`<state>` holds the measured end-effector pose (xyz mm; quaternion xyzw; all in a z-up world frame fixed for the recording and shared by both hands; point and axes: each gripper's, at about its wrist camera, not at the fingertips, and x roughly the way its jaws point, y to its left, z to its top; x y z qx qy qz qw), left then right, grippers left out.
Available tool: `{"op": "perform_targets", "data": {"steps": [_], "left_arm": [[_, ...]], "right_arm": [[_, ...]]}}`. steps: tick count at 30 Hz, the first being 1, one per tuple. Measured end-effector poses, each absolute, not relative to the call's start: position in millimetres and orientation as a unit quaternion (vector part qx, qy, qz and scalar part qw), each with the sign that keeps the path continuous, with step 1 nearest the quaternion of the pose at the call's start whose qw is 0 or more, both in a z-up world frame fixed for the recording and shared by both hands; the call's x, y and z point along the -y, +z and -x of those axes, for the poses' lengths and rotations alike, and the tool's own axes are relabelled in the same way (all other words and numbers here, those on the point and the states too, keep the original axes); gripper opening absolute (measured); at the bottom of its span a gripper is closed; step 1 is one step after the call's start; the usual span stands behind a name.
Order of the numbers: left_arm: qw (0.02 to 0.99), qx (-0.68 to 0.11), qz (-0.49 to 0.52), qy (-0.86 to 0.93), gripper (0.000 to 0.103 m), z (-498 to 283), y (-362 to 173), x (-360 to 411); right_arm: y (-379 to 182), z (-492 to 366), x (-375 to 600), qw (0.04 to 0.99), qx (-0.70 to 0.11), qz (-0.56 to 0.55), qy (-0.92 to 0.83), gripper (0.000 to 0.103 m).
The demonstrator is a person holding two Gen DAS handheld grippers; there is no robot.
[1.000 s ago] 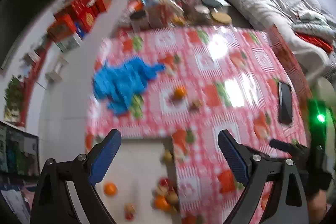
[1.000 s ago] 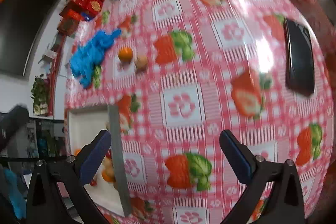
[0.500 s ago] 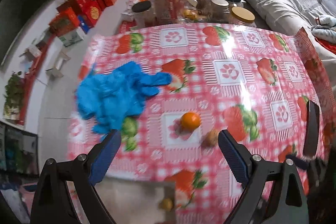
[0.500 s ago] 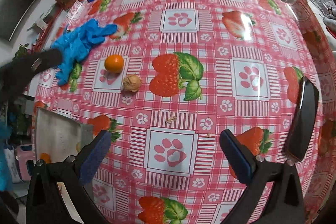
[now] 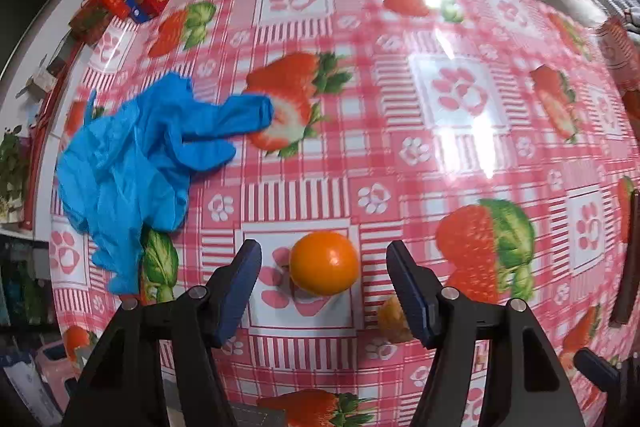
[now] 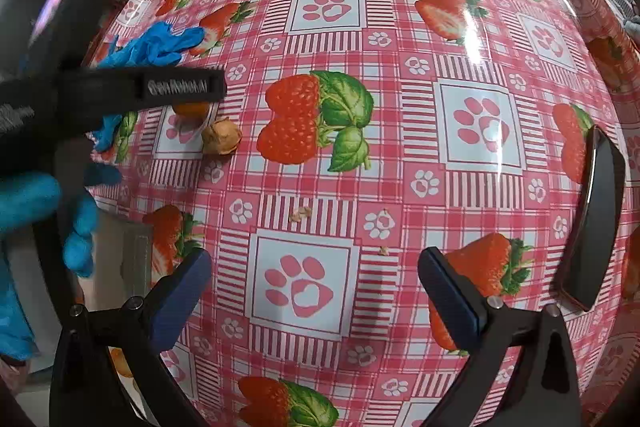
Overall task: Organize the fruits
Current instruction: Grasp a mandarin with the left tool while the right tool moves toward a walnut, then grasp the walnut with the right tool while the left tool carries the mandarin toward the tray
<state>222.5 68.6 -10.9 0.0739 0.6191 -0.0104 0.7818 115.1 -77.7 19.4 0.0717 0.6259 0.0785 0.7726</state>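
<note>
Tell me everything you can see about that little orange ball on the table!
The orange is a small round fruit with smooth, shiny, bright orange skin, looking whole. It sits on the strawberry tablecloth over a paw-print square, between the open fingers of the left gripper, which do not touch it. A brownish lumpy piece lies close beside it; blue gloves lie apart.

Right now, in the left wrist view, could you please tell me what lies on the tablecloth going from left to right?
Blue glove → orange, between the open fingers of the left hand-held gripper → brownish nut-like piece, partly behind the gripper's right-side finger → dark flat object at the right edge.
</note>
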Motion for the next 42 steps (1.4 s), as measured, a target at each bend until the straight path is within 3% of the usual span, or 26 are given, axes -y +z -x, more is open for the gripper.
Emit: {"op": "perform_targets", "data": {"steps": [3, 6, 8, 14, 19, 29, 33, 36, 38, 39, 42], "left_arm": [[0.777, -0.625, -0.07, -0.008, 0.067, -220, -20, -72], [0.782, -0.621, -0.053, -0.012, 0.056, -218, -23, -76], [0.784, -0.619, -0.045, -0.016, 0.043, -217, -24, -78], [0.79, -0.612, -0.032, -0.015, 0.042, -215, -21, -88], [0.811, -0.584, -0.003, 0.018, 0.042, -195, 14, -117], [0.818, -0.57, -0.03, 0.07, 0.042, -104, 56, -176], [0.809, -0.581, -0.037, 0.074, 0.042, -74, 54, -189], [0.805, -0.588, -0.039, 0.073, 0.042, -62, 50, -191], [0.801, -0.593, -0.036, 0.073, 0.042, -57, 47, -193], [0.8, -0.595, -0.034, 0.074, 0.042, -54, 46, -194], [0.798, -0.597, -0.031, 0.074, 0.042, -47, 45, -195]], "right_arm": [[18, -121, 76, 0.774, -0.624, -0.072, 0.082, 0.103], [17, -125, 73, 0.774, -0.624, -0.07, 0.083, 0.103], [14, -129, 71, 0.773, -0.626, -0.07, 0.083, 0.103], [9, -136, 58, 0.772, -0.627, -0.063, 0.089, 0.103], [8, -150, 44, 0.775, -0.621, -0.061, 0.095, 0.103], [-2, -183, -10, 0.788, -0.603, -0.023, 0.12, 0.099], [-12, -187, -29, 0.783, -0.609, -0.001, 0.127, 0.076], [-11, -184, -38, 0.79, -0.6, 0.027, 0.123, 0.067], [-10, -183, -41, 0.794, -0.594, 0.038, 0.123, 0.049], [-10, -183, -42, 0.796, -0.591, 0.044, 0.122, 0.031], [-8, -181, -39, 0.794, -0.594, 0.035, 0.124, 0.027]]}}
